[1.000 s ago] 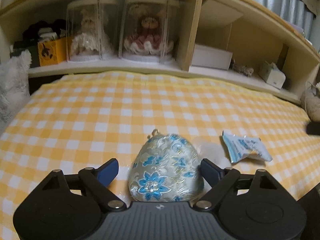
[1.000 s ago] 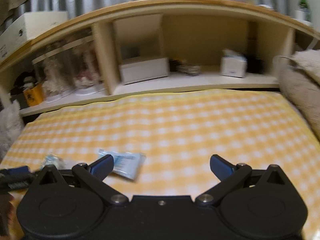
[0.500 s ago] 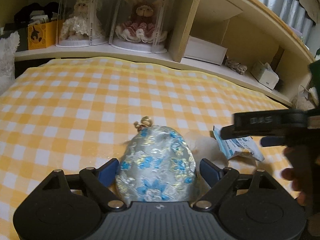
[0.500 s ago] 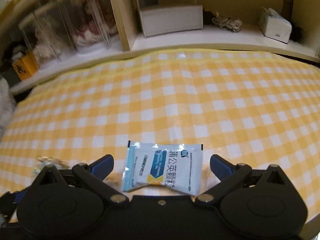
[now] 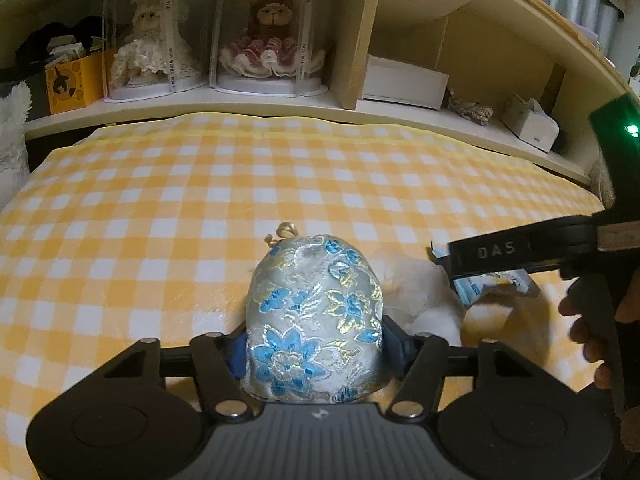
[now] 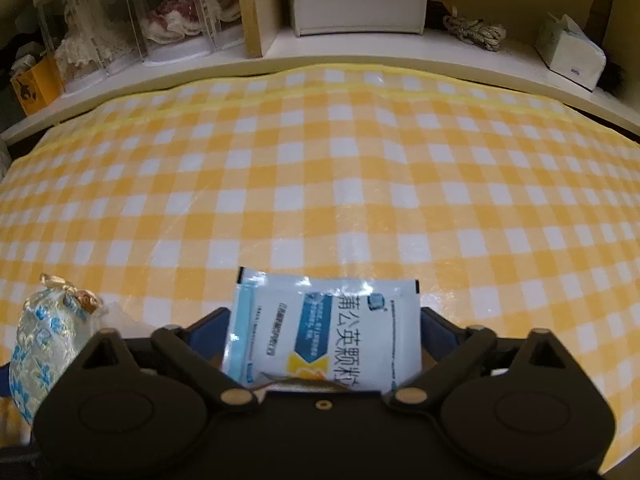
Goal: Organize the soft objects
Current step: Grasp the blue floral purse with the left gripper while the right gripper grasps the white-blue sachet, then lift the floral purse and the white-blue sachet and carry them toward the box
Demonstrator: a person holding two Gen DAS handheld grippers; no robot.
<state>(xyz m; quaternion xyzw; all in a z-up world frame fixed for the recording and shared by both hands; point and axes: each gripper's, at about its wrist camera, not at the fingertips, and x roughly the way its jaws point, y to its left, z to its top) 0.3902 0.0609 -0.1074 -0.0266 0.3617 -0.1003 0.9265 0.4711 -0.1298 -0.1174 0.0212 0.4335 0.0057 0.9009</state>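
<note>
Brocade pouch [image 5: 314, 320] clamped, sachet [image 6: 324, 336] lettering legible

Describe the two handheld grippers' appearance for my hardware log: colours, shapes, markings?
Both are matte black. The left gripper has dark blue pads, angled linkage arms with silver pivot pins, round housings and a ribbed grey centre. The right gripper matches; seen from the left wrist, its side reads "DAS" and a green light glows on its body.
</note>
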